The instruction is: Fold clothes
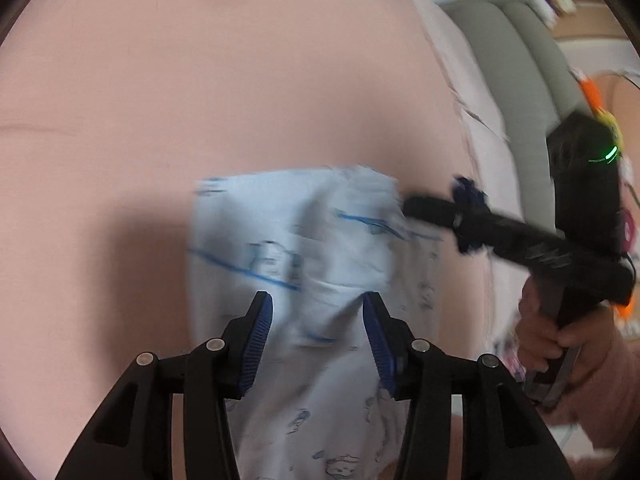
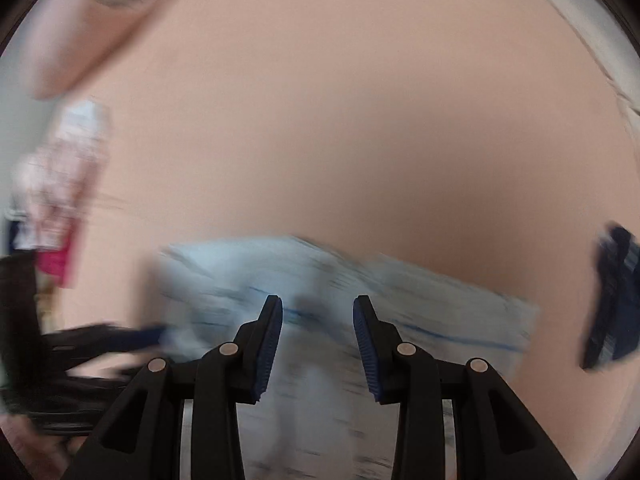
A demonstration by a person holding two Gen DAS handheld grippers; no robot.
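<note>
On the pink bedsheet (image 1: 240,80), a light blue printed garment (image 1: 304,240) lies partly folded.
It looks thin, floppy and light, best pinched at a corner or hem. Left gripper (image 1: 318,320) gapes over it, holding nothing; right gripper (image 2: 318,328) part-open, probably empty, blurry though. Dark cloth (image 2: 612,300) lies well aside, nothing blocking.

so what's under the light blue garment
The light blue garment lies on a pink sheet, which shows bare all around it. Whatever sits directly beneath the cloth is covered, and the blur hides any layers folded under.
</note>
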